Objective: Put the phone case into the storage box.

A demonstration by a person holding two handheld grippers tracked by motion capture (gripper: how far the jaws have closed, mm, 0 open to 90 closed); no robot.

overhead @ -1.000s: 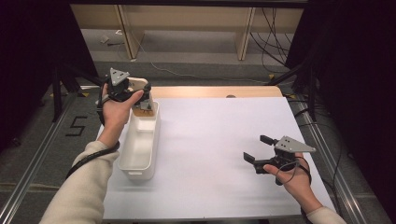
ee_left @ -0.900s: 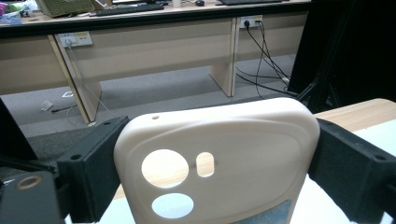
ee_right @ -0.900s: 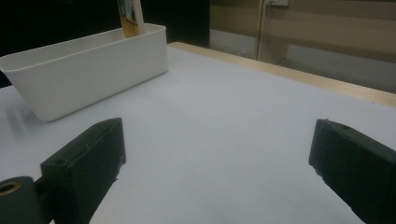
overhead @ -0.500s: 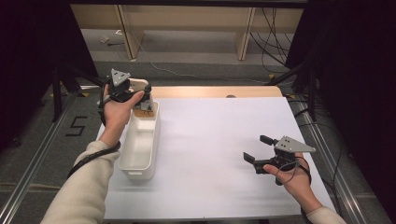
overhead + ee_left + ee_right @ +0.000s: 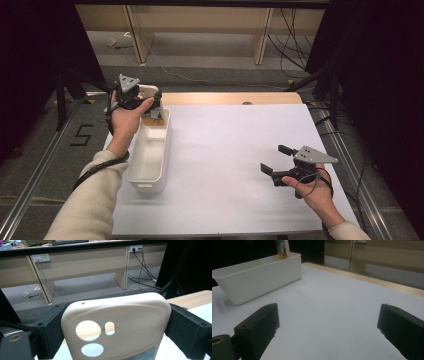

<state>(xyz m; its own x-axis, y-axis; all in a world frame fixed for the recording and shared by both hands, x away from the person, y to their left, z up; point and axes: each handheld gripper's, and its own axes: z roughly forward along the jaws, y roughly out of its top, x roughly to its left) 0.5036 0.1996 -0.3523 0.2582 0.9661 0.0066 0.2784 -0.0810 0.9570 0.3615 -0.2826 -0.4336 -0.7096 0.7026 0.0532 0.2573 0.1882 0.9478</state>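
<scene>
Both hands held still, one gripper each.
The left gripper [image 5: 150,102] has its jaws clamped wide; the right gripper [image 5: 275,159] hangs low with jaws apart.

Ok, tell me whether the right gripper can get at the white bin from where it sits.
Probably yes. The right gripper stands open above bare table, and nothing lies between it and the white bin. The left gripper holds the phone case at the bin's far end.

Cream phone case [image 5: 117,322] (blue-patterned card inside), white bin [image 5: 147,160], black hand-held gripper [image 5: 278,161].
</scene>
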